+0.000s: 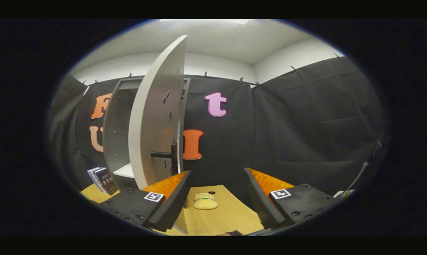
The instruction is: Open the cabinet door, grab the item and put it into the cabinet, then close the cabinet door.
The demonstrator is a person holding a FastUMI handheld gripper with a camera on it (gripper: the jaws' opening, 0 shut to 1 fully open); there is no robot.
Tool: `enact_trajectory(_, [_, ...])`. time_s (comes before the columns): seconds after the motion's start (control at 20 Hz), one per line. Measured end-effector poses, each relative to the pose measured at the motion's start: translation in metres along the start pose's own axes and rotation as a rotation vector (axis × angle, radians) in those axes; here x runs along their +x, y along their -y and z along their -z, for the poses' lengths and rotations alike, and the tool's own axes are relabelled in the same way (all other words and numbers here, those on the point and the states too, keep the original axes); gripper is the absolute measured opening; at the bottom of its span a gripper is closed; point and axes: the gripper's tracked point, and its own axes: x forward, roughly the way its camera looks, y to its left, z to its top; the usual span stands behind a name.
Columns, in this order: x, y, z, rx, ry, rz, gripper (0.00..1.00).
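1. Gripper view — gripper: fingers spread wide, holding nothing, aimed over the table.
2. Plush toy: lies on the table between and just ahead of the fingers, likely next to be grasped.
3. Cabinet door — swung open, handle free; shelf ready inside.

1. Wooden table, light tan top, runs ahead between and beyond the fingers.
2. Plush toy lies on the table, near, between the fingers and closer to the left one.
3. Grey cabinet stands on the table, far left; its door is swung open.
4. Books stand tilted on the table, left of the cabinet, just beside it.
5. Gripper fingers spread wide apart, holding nothing, over the table's near end.
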Motion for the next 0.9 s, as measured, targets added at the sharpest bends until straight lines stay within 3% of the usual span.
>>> enact_trajectory(0.5, [-0.014, -0.067, -0.003, -0.013, 0.010, -0.015, 0.94])
enact_trajectory(0.9, [-0.009, -0.153, -0.004, 0.018, 0.009, -0.161, 0.95])
